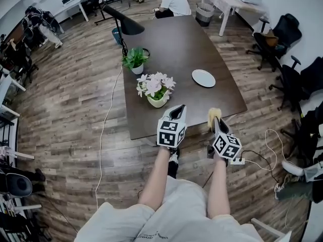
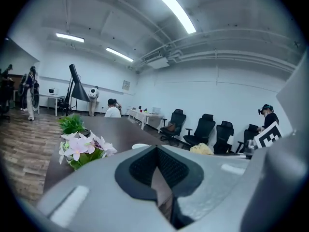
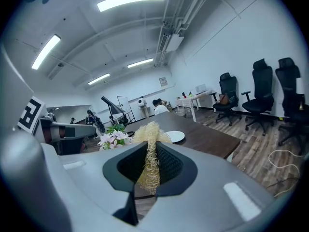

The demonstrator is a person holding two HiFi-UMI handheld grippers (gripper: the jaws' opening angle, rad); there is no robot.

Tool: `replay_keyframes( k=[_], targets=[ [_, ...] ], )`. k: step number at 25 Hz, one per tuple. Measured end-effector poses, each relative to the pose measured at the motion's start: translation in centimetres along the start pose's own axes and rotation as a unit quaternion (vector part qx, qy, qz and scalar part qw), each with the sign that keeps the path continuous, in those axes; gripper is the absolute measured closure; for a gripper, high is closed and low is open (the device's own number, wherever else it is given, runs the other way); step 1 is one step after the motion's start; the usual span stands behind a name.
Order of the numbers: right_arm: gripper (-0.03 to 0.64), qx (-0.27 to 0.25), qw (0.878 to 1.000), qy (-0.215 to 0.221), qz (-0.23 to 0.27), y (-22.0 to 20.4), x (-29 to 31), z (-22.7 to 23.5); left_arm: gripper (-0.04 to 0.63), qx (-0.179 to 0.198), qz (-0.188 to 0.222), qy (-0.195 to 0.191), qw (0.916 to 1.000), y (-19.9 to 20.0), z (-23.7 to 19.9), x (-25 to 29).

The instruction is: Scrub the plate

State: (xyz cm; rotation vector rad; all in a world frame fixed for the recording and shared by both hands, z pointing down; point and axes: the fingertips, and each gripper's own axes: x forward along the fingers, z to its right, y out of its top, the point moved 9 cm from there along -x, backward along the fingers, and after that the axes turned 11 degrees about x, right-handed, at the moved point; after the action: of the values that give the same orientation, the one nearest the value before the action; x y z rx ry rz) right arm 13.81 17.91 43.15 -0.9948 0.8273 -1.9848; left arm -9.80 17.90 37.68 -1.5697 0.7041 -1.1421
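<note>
A white plate (image 1: 203, 77) lies on the dark brown table (image 1: 176, 49), toward its right side; the same plate (image 3: 174, 136) shows small in the right gripper view and its rim (image 2: 140, 146) in the left one. My right gripper (image 1: 214, 118) hovers just off the table's near edge, shut on a yellowish fibrous scrubber (image 3: 150, 154) whose tuft (image 1: 213, 114) sticks out of the jaws. My left gripper (image 1: 177, 111) is beside it at the near edge, shut with nothing between its jaws. Both are well short of the plate.
A pot of pink and white flowers (image 1: 157, 89) stands near the table's front left, a green plant (image 1: 135, 59) and a black lamp (image 1: 121, 24) behind it. A person (image 1: 174, 1) sits at the far end. Office chairs (image 1: 282, 54) line the right wall; cables (image 1: 262, 158) lie on the floor.
</note>
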Motion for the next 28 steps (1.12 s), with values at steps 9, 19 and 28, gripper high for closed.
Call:
replay_keyframes(
  k=[9,19,28],
  targets=[
    [0.545,-0.041,0.999,-0.015,-0.01,3.3,7.0,-0.5,0.594,-0.038,0.006,-0.019,0.9991,1.9,-4.2,7.6],
    [0.545,0.01,1.0,-0.02,0.004,6.0,13.7,0.7,0.594,-0.04,0.014,-0.061,0.9973,3.7,-8.5,14.6],
    [0.545,0.048,0.997,-0.065,0.005,5.1,14.0,4.0,0.594,-0.046,-0.025,-0.073,0.996,2.1,-8.3,19.4]
  ],
)
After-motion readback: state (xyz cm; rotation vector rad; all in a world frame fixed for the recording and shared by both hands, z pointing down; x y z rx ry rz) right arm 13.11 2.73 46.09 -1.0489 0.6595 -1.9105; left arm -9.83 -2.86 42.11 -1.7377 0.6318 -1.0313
